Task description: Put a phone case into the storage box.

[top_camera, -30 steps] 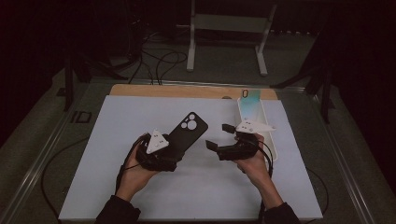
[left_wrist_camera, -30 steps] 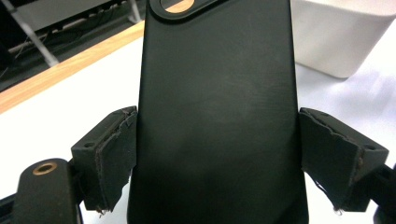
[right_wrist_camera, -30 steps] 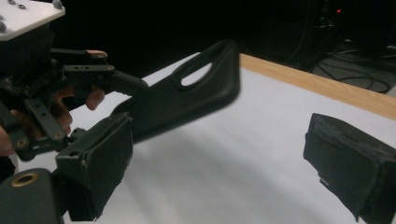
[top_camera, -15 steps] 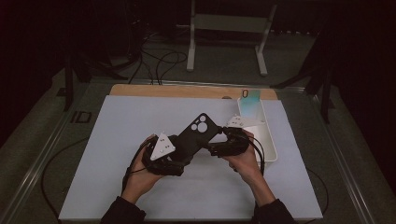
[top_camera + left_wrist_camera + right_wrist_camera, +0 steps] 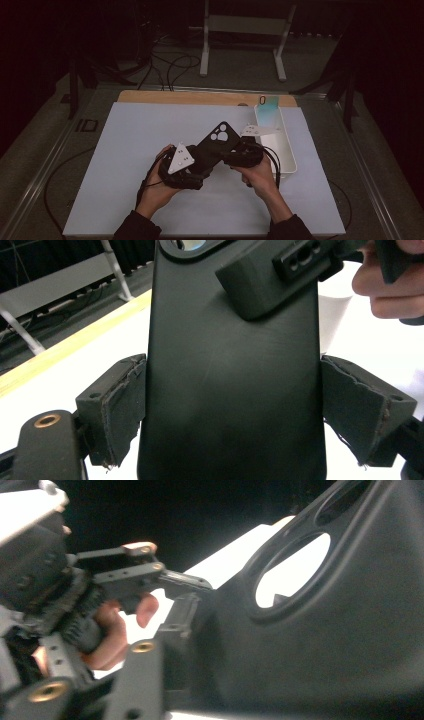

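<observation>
The left gripper [image 5: 192,167] holds the black phone case [image 5: 212,147] by its lower end, its fingers [image 5: 117,405] squeezing both long sides. The case sits above the table [image 5: 125,150], pointing up and away toward the right. The right gripper [image 5: 237,152] is beside its camera-hole end, one finger pressed on it; I cannot tell if it grips.

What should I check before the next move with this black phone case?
1. Left gripper clamps the phone case by its two long edges: ok.
2. Right gripper closed on the case: cannot tell; one of its fingers lies on the case back.
3. Case lifted off the white mat: ok.
4. Phone resting in the white tray: ok.
5. Camera cutout at the far end: ok.
</observation>
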`<state>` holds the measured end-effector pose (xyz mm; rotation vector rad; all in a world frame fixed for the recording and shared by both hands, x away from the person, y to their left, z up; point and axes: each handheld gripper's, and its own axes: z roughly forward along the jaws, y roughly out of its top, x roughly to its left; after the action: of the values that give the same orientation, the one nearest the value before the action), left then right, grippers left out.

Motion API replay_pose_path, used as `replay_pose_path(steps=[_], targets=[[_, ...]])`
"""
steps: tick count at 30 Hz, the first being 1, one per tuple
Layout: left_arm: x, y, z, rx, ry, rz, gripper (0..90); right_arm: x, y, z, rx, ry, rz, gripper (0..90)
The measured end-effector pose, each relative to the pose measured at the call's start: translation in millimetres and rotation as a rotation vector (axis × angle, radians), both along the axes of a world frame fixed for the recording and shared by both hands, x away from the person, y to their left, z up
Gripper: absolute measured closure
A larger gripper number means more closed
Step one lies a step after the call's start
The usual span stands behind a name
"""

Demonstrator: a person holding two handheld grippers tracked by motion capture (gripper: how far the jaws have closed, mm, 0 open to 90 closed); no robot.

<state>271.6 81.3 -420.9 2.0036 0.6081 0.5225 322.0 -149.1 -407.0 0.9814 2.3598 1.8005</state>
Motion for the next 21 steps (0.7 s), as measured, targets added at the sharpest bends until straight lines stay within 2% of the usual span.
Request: replay_pose_path(steps=[5,7,12,13,14,16,18,21], targets=[[-0.5,-0.5,0.0,0.002,-0.002,-0.004,15.8,-3.6,1.8,4.2,0.024,-0.001,0.031,74.5],[-0.6,-0.6,0.1,0.004,-0.004,-0.003,15.5,-3.8,2.2,4.9,0.028,0.004,0.032,75.3],[-1.2,-3.5,-2.0,0.046,-0.021,0.030,14.3,-5.0,6.1,4.7,0.040,0.016,0.050,84.2],[-0.8,-2.9,-2.5,0.045,-0.024,0.029,22.8,-5.7,7.4,4.8,0.037,0.016,0.056,86.0],[-0.4,-2.2,-2.6,0.036,-0.018,0.022,24.3,-6.9,8.6,5.3,0.015,-0.005,0.050,86.6],[0.1,-1.7,-2.8,0.031,-0.006,0.013,22.7,-7.1,9.1,5.5,0.021,-0.002,0.067,87.0],[0.7,-1.0,-3.0,0.034,0.006,0.005,21.6,-7.8,9.8,6.6,0.006,-0.014,0.068,87.2],[2.1,1.8,-2.4,0.013,0.025,0.006,20.1,-7.2,10.1,7.7,-0.004,-0.024,0.072,87.2]])
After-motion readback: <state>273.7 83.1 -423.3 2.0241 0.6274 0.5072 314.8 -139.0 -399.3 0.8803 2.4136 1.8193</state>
